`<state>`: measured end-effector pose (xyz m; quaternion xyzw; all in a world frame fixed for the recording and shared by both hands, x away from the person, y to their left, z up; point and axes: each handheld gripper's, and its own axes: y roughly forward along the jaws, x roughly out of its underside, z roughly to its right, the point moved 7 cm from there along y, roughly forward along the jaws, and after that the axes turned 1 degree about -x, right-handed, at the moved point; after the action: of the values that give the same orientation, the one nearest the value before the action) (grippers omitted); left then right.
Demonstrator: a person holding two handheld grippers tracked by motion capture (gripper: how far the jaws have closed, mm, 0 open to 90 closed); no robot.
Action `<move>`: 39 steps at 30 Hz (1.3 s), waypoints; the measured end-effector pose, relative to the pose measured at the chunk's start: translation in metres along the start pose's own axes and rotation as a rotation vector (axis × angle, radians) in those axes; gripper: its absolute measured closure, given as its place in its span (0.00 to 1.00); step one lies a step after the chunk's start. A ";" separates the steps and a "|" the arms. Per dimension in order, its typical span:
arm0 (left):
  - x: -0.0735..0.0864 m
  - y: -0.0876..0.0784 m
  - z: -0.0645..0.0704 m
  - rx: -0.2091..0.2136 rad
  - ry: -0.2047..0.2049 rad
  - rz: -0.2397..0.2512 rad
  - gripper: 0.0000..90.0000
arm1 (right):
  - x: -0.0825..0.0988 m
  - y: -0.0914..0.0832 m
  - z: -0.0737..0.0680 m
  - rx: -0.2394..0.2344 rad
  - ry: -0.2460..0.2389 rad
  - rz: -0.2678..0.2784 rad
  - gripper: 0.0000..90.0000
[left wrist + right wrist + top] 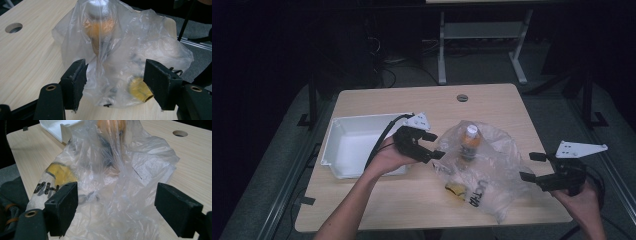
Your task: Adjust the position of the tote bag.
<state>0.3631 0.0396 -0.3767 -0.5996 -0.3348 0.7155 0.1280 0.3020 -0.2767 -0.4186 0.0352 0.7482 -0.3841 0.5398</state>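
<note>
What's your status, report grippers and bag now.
Left gripper open at plastic bag. Right gripper open opposite. Bottle upright inside. White bin aside.

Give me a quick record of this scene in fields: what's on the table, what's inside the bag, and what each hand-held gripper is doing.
Surface: wooden table
Bag: clear plastic bag, crumpled, mid-table
Bag contents: bottle with white cap, upright; yellow item low down
Bin: white bin, left of bag
Left hand-held gripper: open, at bag's left edge
Right hand-held gripper: open, at bag's right edge

The plastic bag (484,165) blurs its contents (bottle (470,142) label unreadable).
</note>
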 end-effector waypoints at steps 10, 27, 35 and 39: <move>-0.010 0.019 -0.003 0.019 0.016 -0.015 0.40 | -0.001 -0.002 0.001 0.001 0.000 0.008 0.20; -0.021 0.043 -0.008 0.031 0.036 -0.042 0.48 | 0.000 -0.005 0.001 0.008 0.000 0.014 0.20; -0.021 0.059 -0.014 0.042 0.031 -0.072 0.53 | 0.000 -0.005 0.001 0.007 0.001 0.014 0.21; -0.019 0.064 -0.018 0.027 0.030 -0.088 0.57 | 0.000 -0.005 0.001 0.005 -0.002 0.010 0.21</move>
<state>0.3984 -0.0129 -0.4035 -0.5932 -0.3492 0.7045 0.1727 0.3001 -0.2805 -0.4165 0.0399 0.7468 -0.3831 0.5422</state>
